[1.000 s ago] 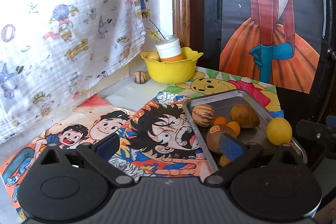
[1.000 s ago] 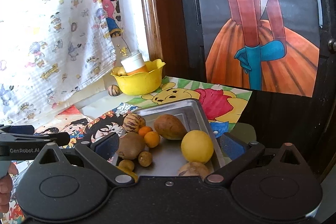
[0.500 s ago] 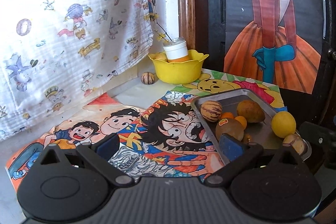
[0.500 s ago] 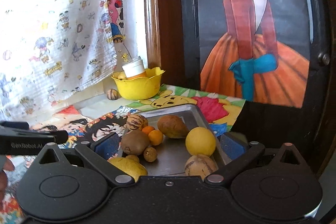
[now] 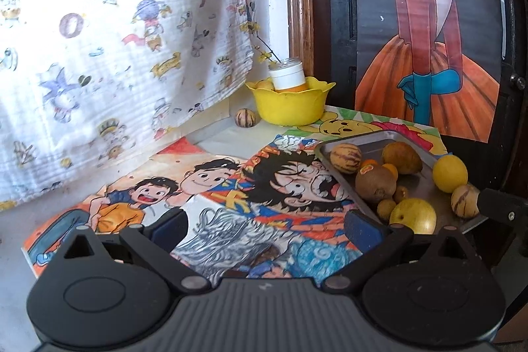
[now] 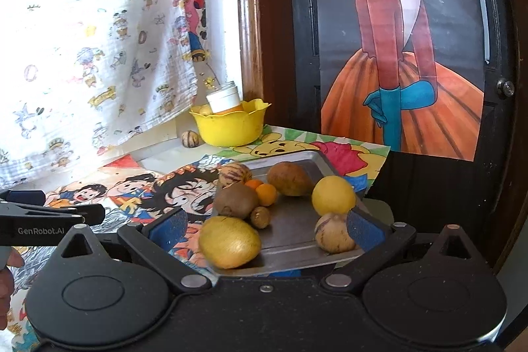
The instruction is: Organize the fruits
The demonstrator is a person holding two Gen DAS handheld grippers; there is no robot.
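Fruits (image 6: 287, 183) on metal tray (image 6: 297, 229), yellow bowl (image 6: 227, 127) behind

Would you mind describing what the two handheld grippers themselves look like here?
Both are matte black plastic. The left gripper and right gripper each have two round pivot housings, angled link arms with silver pins, and blue textured pads. White "GenRobot.AI" lettering marks the left one's side. No cables show.

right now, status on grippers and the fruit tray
Both hand-held grippers open, empty: left, right. Fruit loose on metal tray. Yellow bowl behind, already holding a bottle. Nothing blocking.
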